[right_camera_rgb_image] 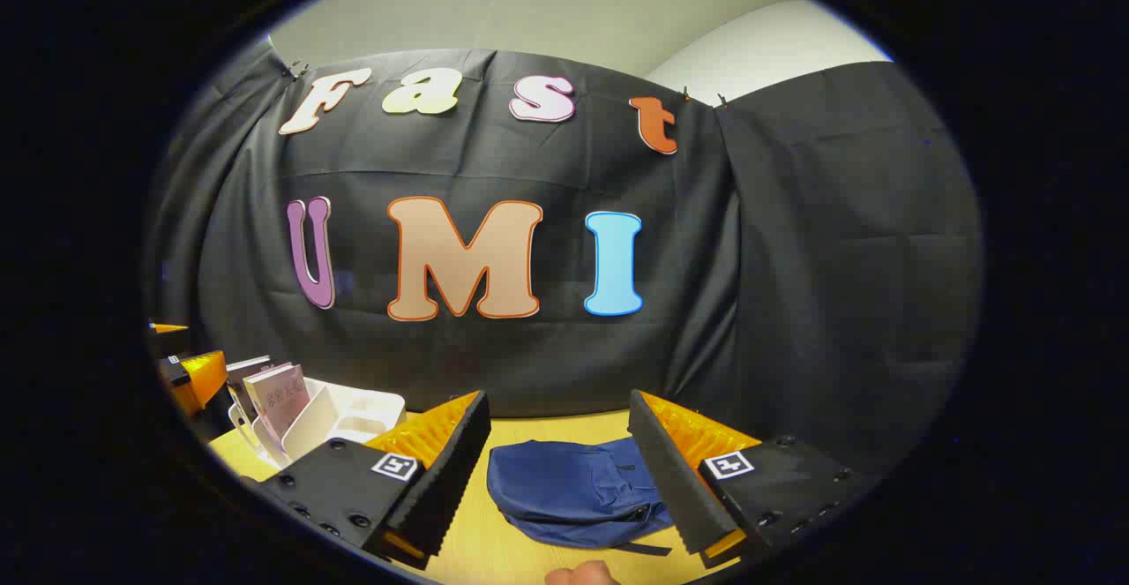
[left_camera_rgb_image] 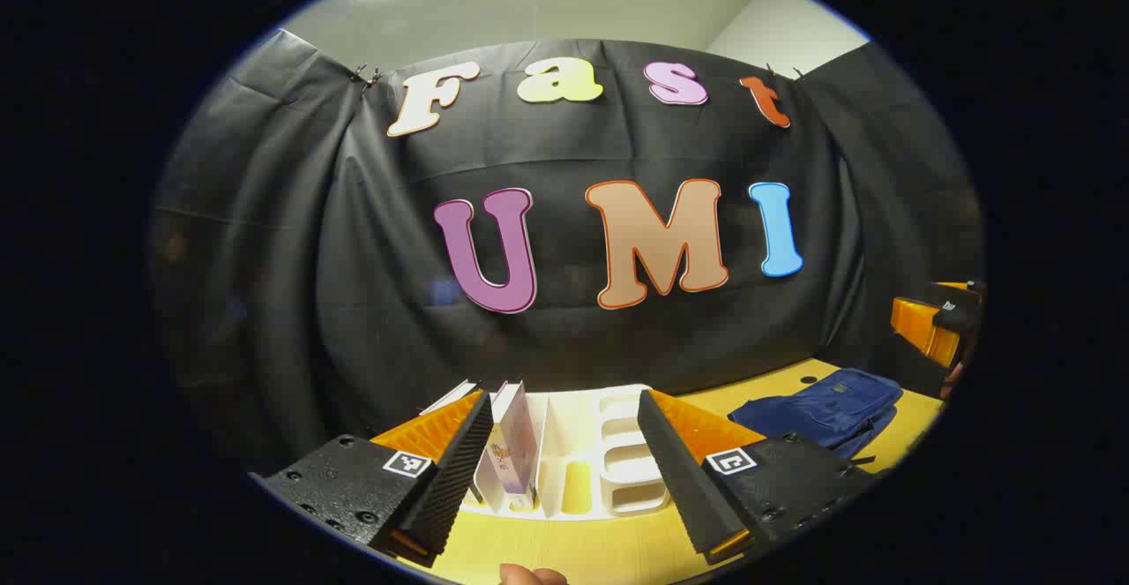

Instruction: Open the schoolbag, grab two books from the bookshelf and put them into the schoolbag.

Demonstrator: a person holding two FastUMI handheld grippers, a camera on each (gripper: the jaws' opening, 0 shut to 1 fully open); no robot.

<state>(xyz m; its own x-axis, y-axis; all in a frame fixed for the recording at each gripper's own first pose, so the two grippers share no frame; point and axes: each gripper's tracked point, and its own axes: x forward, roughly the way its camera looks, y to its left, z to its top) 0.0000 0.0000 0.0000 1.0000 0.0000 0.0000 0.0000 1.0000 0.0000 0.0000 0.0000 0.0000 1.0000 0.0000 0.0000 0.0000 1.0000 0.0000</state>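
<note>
Left claw point(left_camera_rgb_image: 564, 470): released, fingers spread, raised before white bookshelf point(left_camera_rgb_image: 609, 453) holding upright books point(left_camera_rgb_image: 512, 453). Right claw point(right_camera_rgb_image: 560, 470): released, raised over blue schoolbag point(right_camera_rgb_image: 573, 488) (lying flat, zipped) on yellow surface point(right_camera_rgb_image: 494, 550). Bookshelf left of schoolbag, apart.

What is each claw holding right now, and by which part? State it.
Nothing. The left claw is open, facing the books in the white bookshelf. The right claw is open above the blue schoolbag, touching nothing.
</note>
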